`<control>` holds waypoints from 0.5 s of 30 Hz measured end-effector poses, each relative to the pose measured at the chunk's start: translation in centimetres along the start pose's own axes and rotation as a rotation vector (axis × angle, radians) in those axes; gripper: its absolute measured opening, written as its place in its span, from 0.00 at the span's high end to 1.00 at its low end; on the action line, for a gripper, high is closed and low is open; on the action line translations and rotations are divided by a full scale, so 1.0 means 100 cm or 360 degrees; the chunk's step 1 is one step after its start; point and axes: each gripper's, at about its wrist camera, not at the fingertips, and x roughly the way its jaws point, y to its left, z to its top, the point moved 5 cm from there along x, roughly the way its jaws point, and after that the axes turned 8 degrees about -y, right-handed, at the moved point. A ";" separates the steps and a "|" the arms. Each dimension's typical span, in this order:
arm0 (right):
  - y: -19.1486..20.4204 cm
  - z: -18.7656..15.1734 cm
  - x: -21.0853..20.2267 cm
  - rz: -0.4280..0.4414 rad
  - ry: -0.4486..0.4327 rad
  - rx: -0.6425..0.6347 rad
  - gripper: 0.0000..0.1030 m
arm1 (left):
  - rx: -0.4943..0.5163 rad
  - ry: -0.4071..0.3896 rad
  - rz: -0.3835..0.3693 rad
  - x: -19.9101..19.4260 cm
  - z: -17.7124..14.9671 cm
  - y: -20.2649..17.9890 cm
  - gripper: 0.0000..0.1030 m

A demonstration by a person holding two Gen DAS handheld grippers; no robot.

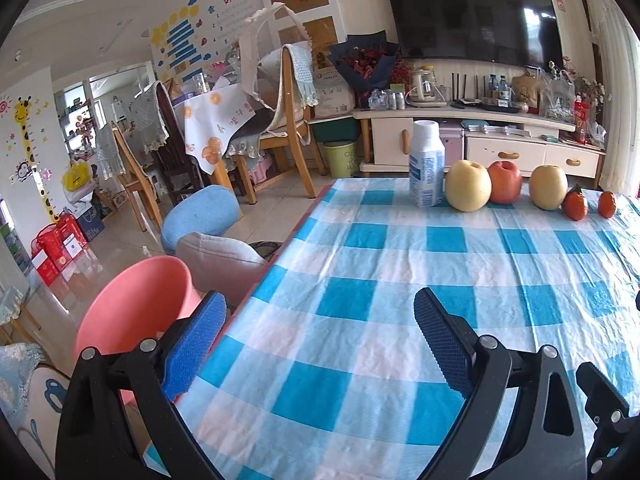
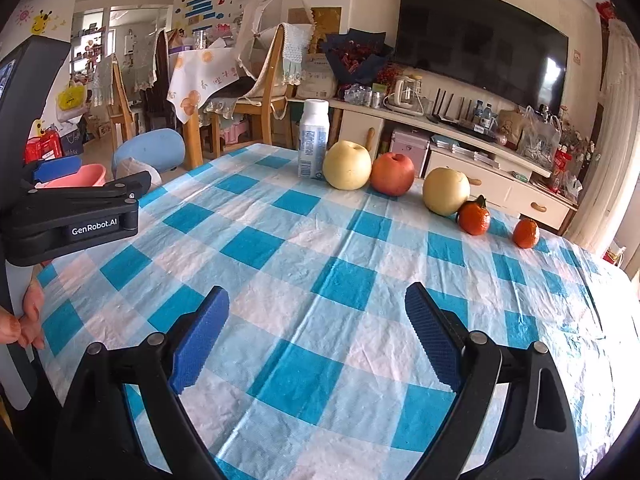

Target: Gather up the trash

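Nearest, both grippers spread wide, holding nothing. Left gripper [image 1: 320, 344] hovers over the left edge of the table; its left blue pad [image 1: 196, 344] overhangs the edge, above the pink bin. Right gripper [image 2: 316, 336] hovers over open cloth, nothing between its pads. From the right wrist view, the left gripper's black body shows at the left, with a hand [image 2: 24, 320] on its handle.

Checked tablecloth [image 1: 360, 280], blue and white, wrinkled, bare across its near and middle parts.

Pink bin [image 1: 136, 304] stands on the floor just beside the table's left edge, mouth open upward. What is inside cannot be told. Beyond it, a grey cushion [image 1: 220, 260] and a blue stool [image 1: 200, 216].

Far edge of the table, one row, left to right: white bottle [image 1: 426, 164] upright, cap on, blue print on its label; yellow pear [image 1: 468, 186] just beside it; red apple [image 1: 505, 182] touching the pear; second yellow pear [image 1: 549, 187] a little apart; two small tangerines [image 1: 575, 205], [image 1: 607, 204], the first with a leaf.

Behind: wooden chairs [image 1: 288, 120], television [image 1: 472, 16] above a cluttered low cabinet [image 1: 480, 148].
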 end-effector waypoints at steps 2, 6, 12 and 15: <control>-0.009 -0.002 -0.003 -0.0014 -0.0003 0.0014 0.12 | 0.0000 0.0006 -0.0032 -0.003 0.001 -0.009 0.09; -0.027 -0.003 -0.013 -0.0049 -0.0031 0.0040 0.12 | 0.0004 0.0005 -0.0084 -0.009 0.003 -0.027 0.09; -0.055 -0.004 -0.027 -0.0084 -0.0064 0.0116 0.12 | 0.0075 -0.0044 -0.0116 -0.024 0.009 -0.054 0.09; -0.064 -0.004 -0.035 -0.0099 -0.0084 0.0122 0.12 | 0.0091 -0.0067 -0.0161 -0.034 0.013 -0.068 0.09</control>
